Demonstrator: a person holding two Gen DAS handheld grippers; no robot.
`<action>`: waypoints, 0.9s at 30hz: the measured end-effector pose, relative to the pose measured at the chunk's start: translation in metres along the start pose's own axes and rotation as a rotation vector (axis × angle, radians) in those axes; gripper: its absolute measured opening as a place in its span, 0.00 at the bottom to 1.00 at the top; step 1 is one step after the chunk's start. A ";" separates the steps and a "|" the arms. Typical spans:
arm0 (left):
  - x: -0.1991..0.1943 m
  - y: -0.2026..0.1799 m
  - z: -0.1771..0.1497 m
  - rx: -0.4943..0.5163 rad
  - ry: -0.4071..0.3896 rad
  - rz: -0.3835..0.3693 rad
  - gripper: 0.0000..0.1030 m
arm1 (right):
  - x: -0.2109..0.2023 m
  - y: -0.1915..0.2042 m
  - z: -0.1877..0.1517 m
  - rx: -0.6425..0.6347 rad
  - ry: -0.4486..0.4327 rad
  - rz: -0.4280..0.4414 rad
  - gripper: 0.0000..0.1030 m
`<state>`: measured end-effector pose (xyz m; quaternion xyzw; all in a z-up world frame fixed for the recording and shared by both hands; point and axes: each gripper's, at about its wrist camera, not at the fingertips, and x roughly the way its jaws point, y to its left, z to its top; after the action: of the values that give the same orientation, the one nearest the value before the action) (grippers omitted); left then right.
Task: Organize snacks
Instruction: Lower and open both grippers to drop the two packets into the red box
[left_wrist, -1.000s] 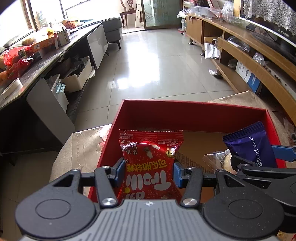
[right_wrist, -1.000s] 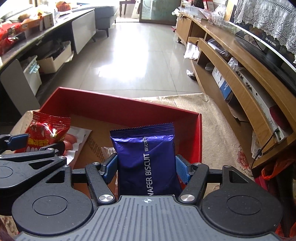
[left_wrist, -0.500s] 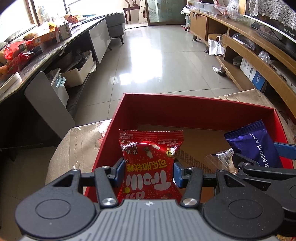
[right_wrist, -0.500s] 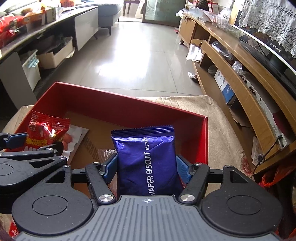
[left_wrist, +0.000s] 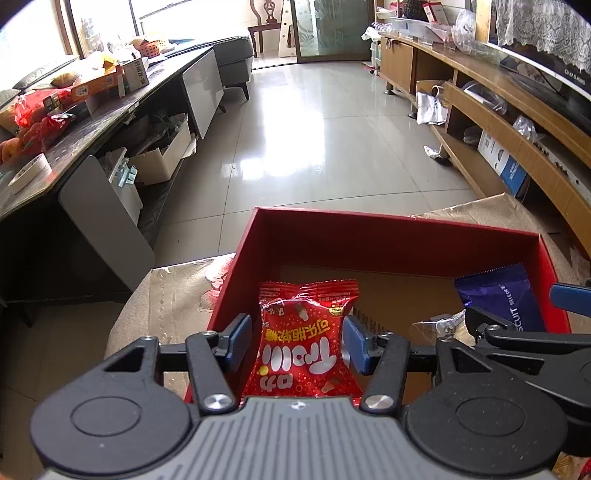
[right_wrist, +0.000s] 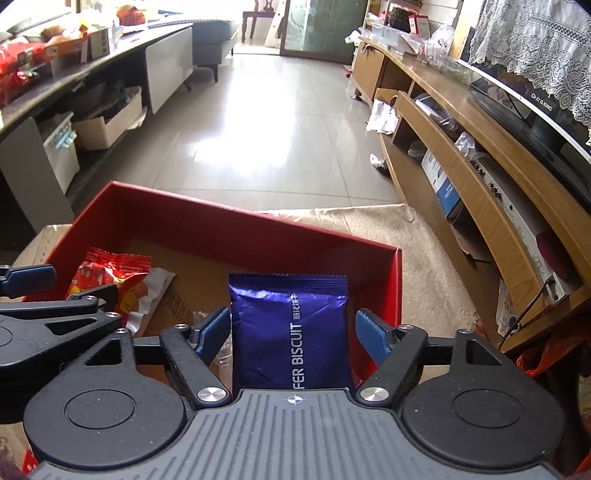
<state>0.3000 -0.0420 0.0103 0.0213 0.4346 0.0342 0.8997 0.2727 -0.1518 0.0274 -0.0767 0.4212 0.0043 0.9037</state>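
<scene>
Left claw (left_wrist: 297, 341) opening around red packet (left_wrist: 308, 343), red box (left_wrist: 399, 240), tiled floor (left_wrist: 314, 140)

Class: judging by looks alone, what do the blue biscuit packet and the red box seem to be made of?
Blue biscuit packet: probably glossy metallised plastic film, given its creases, sheen and serrated top edge. Red box: likely cardboard with a red coating, given its thin straight walls and plain brown floor.

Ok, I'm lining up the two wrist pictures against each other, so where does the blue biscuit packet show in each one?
Left wrist view: the blue biscuit packet sits at the right edge, low, partly behind the right claw, over the red box.
Right wrist view: the same packet stands in the bottom middle, between the claw's blue pads, which stand clear of it.
Shared landmark: the red box's far wall.
</scene>
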 end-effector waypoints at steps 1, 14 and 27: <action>-0.001 0.001 0.000 -0.005 -0.001 -0.002 0.51 | -0.001 0.000 0.000 0.001 -0.004 0.001 0.79; -0.021 0.015 0.005 -0.055 -0.033 -0.032 0.57 | -0.015 -0.012 0.005 0.063 -0.026 0.061 0.83; -0.033 0.012 -0.004 -0.033 -0.034 -0.051 0.58 | -0.033 -0.015 -0.003 0.067 -0.042 0.052 0.85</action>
<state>0.2759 -0.0323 0.0340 -0.0039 0.4191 0.0178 0.9077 0.2500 -0.1647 0.0529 -0.0353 0.4041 0.0154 0.9139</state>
